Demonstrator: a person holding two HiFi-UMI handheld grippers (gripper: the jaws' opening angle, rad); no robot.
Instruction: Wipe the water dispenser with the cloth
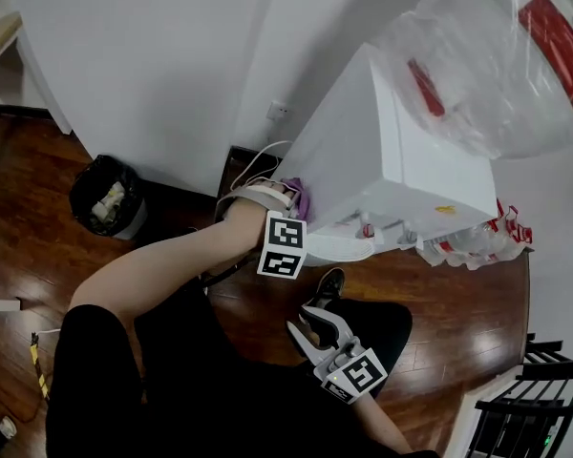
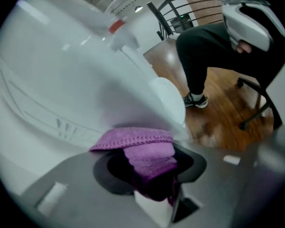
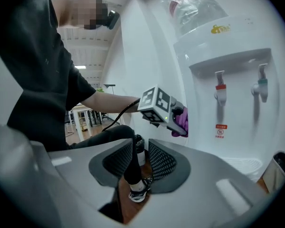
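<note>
The white water dispenser (image 1: 392,141) stands against the wall, with a plastic-wrapped bottle (image 1: 516,55) on top. My left gripper (image 1: 290,198) is shut on a folded purple cloth (image 1: 298,197) and holds it against the dispenser's side panel. In the left gripper view the cloth (image 2: 149,153) bulges between the jaws and lies on the white panel (image 2: 61,80). My right gripper (image 1: 317,324) hangs lower, in front of my legs, open with nothing in it. The right gripper view shows the right gripper (image 3: 141,160), the dispenser's front and taps (image 3: 221,91), and the left gripper (image 3: 179,121) with the cloth (image 3: 183,120).
A black waste bin (image 1: 108,198) stands by the wall at left. A wall socket (image 1: 279,111) and a cable (image 1: 258,165) sit behind the dispenser. Plastic bags (image 1: 477,241) lie at its foot. A black rack (image 1: 544,389) is at lower right. My shoe (image 1: 327,286) rests on the wooden floor.
</note>
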